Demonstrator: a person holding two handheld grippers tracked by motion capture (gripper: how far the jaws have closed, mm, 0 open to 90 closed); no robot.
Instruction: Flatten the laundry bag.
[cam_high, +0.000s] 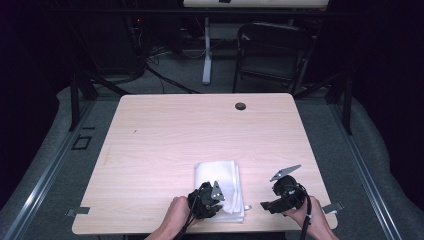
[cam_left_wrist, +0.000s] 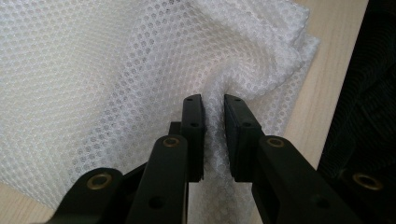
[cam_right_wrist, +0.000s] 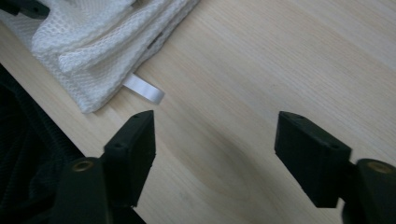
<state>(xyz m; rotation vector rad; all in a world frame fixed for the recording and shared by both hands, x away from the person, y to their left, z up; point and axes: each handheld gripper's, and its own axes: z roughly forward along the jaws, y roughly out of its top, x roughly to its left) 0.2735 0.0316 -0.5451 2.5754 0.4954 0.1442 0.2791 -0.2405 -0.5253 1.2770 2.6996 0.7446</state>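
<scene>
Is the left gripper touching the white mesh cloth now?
Touching. In the left gripper view, the left gripper has both black jaws pressed on a raised fold of the cloth, which bunches between them.

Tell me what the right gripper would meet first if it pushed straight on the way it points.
Probably the bare wooden table: the right gripper has open jaws with only wood between and ahead. The folded white mesh cloth and its white tag lie off to one side.
</scene>
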